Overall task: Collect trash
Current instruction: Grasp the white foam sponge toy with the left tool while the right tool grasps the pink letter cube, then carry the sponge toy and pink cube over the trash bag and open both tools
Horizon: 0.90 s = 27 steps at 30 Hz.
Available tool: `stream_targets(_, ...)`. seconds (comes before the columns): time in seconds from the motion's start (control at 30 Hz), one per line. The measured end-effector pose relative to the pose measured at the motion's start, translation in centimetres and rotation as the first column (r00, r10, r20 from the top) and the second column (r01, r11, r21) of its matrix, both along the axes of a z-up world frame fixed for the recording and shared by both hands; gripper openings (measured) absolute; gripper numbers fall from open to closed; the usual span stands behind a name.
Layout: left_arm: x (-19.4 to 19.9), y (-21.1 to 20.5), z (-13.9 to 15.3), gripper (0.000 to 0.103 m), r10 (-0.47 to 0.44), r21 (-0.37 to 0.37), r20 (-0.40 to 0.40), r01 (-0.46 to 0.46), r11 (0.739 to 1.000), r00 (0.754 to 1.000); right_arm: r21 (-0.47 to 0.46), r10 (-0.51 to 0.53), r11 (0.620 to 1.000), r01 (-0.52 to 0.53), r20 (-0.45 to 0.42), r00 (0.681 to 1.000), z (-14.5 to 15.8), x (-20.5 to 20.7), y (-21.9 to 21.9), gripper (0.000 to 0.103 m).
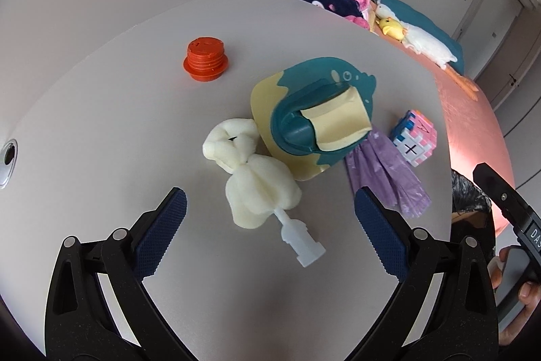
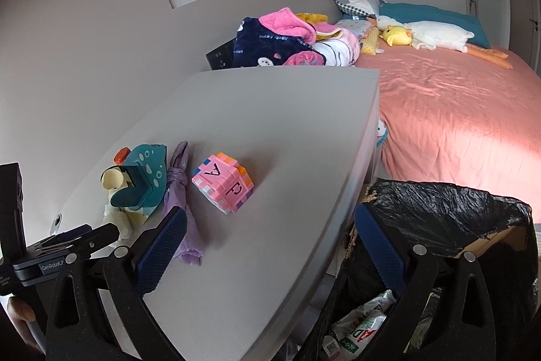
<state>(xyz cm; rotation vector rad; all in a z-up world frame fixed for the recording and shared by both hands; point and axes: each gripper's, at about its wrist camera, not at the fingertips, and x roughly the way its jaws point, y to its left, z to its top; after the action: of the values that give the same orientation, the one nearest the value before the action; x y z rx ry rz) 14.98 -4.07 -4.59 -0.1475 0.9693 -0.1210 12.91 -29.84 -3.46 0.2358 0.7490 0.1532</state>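
The grey table [image 1: 118, 110] carried an orange threaded cap [image 1: 205, 62], a cream sponge brush [image 1: 252, 178], a teal-and-cream dustpan-like holder [image 1: 314, 120], a crumpled purple bag [image 1: 385, 175] touching it, and a pink puzzle cube [image 1: 414, 137] just beside the bag, near the edge.

Left hand-held gripper [image 1: 270, 225] wide open over surface [image 1: 118, 110]; sponge brush [image 1: 252, 178] lies between its fingers, bare surface on both sides of it. Ahead, dinosaur dispenser [image 1: 314, 117] blocks path, touching brush head. Purple bag [image 1: 385, 175] just beside right finger. Orange cap [image 1: 204, 58] well apart, free room around it. Right hand-held gripper [image 2: 270, 246] open at surface edge; pink cube [image 2: 221, 183] ahead with free room around; bin [image 2: 449, 208] mouth open beside surface.
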Motion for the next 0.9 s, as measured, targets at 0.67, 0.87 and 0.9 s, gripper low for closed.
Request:
stream_targets(0.67, 2.3, 1.3, -1.3, 0.075, 0.009, 0.128, -0.016, -0.007, 0.992, 1.0, -0.013, 0.087, 0.996, -0.089, -0.106, 0.991, -2.3, 6.0, 3.9, 0.072)
stream_targets(0.87, 2.2, 1.9, -1.0, 0.044, 0.014, 0.095, 0.001, -0.014, 0.995, 1.0, -0.089, 0.082, 0.992, -0.093, -0.125, 0.989, -2.9, 6.4, 4.8, 0.049)
stream_targets(0.9, 2.3, 2.0, -1.0, 0.044, 0.017, 0.088, 0.002, -0.017, 0.996, 1.0, -0.079, 0.087, 0.992, -0.097, -0.123, 0.988, -3.0, 6.4, 4.8, 0.049)
